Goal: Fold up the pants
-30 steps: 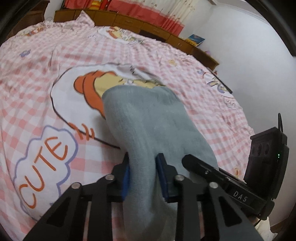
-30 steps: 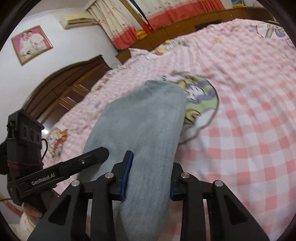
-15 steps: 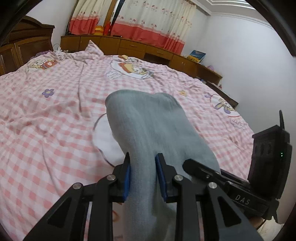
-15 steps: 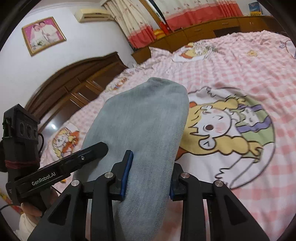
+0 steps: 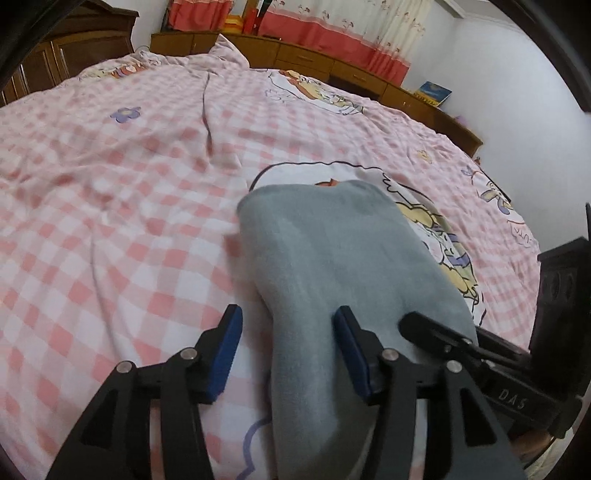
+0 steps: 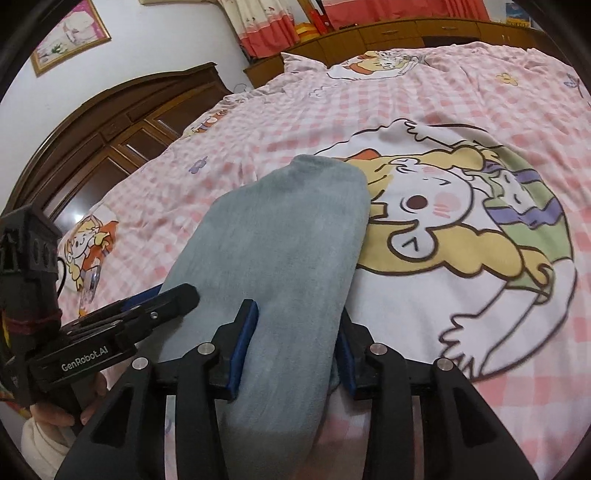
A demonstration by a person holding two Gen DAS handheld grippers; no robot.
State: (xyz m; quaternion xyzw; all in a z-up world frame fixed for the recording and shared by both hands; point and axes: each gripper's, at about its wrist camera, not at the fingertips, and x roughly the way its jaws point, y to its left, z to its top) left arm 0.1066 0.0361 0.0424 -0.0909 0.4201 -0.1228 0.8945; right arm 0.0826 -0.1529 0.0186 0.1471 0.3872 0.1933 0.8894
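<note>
On the bed's pink checked sheet [image 5: 110, 221] the grey pants [image 5: 332, 258] lie folded, reaching toward 12 o'clock. Left tool [image 5: 288, 336] is spread, its 9 o'clock pad clear of the cloth. Right tool [image 6: 295, 332] pinches the pants' near end, beside the cartoon print [image 6: 461, 229].

Was a home bedroom: big bed [image 5: 110, 206] under a pink checked cartoon-print cover, dark wooden wardrobe [image 6: 110, 147] along the wall, low wooden cabinets [image 5: 314, 66] below red-and-cream curtains [image 5: 332, 33], framed picture [image 6: 70, 37] on the white wall.
</note>
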